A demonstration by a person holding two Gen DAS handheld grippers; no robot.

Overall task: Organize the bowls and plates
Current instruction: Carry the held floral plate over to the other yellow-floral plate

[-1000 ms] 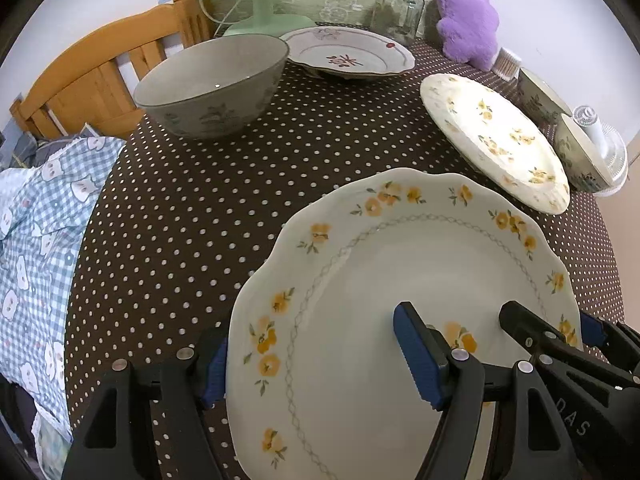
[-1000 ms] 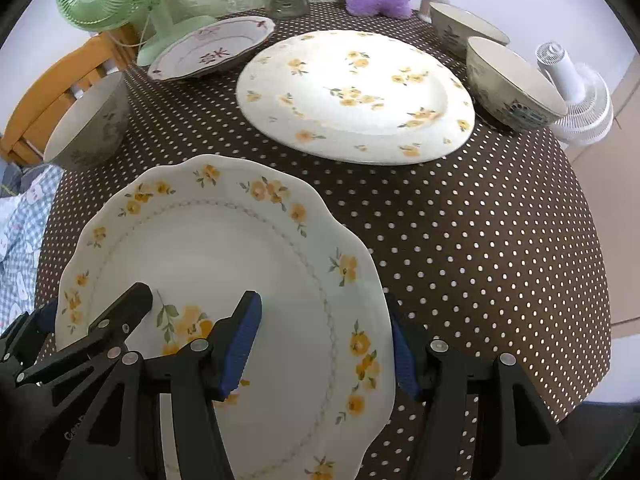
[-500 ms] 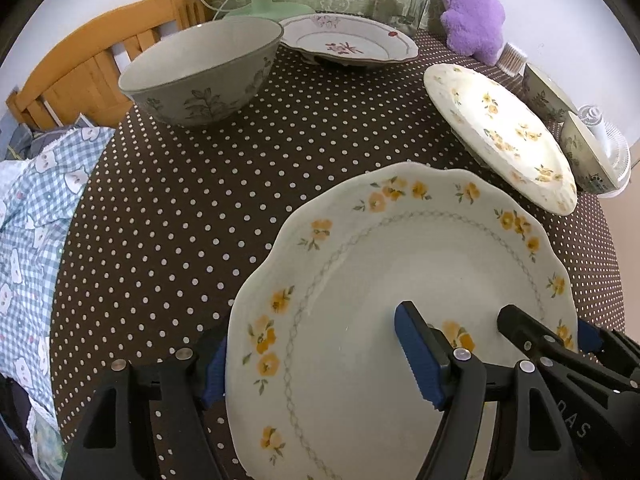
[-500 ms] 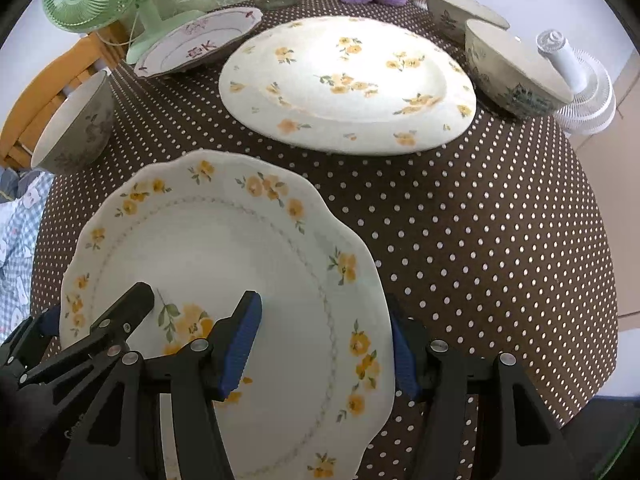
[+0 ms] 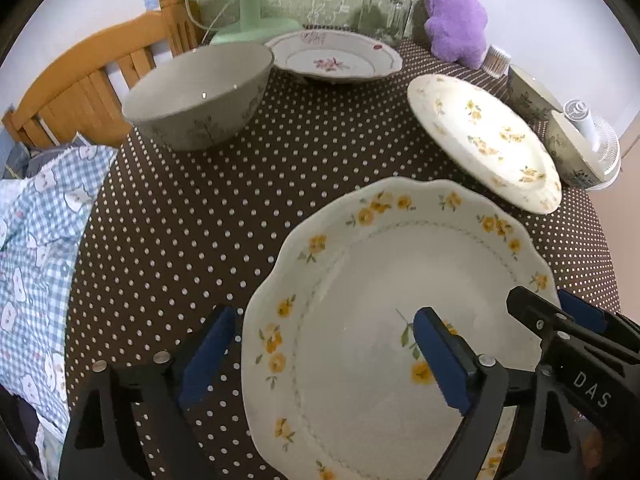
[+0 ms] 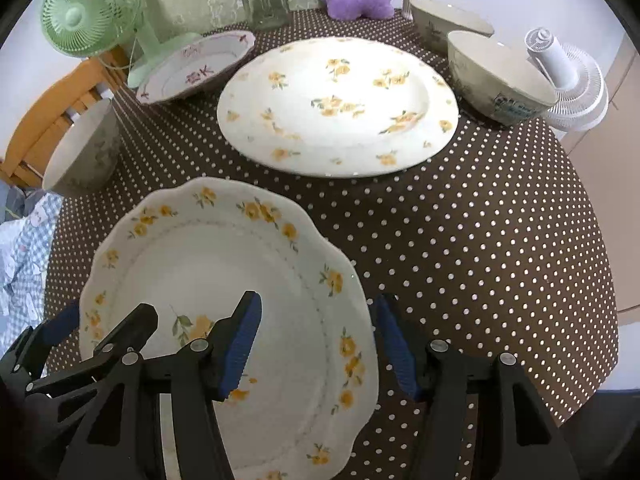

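Straddling opposite edges of the scalloped plate (image 5: 400, 300) at the lower middle of both views, the left tool (image 5: 324, 356) has just been opening and now stands released, its outer pad clear of the rim; the right tool (image 6: 316, 344) brackets the rim, grip uncertain. That plate looks set down on the desk (image 5: 180, 220). Upper right, the round flowered plate (image 6: 336, 104) lies alone, unstacked. Beyond, the grey bowl (image 5: 200, 96), pink-flowered dish (image 5: 332, 58) and two patterned bowls (image 6: 496, 76) sit apart, all empty. Sorting has barely begun, I judge.
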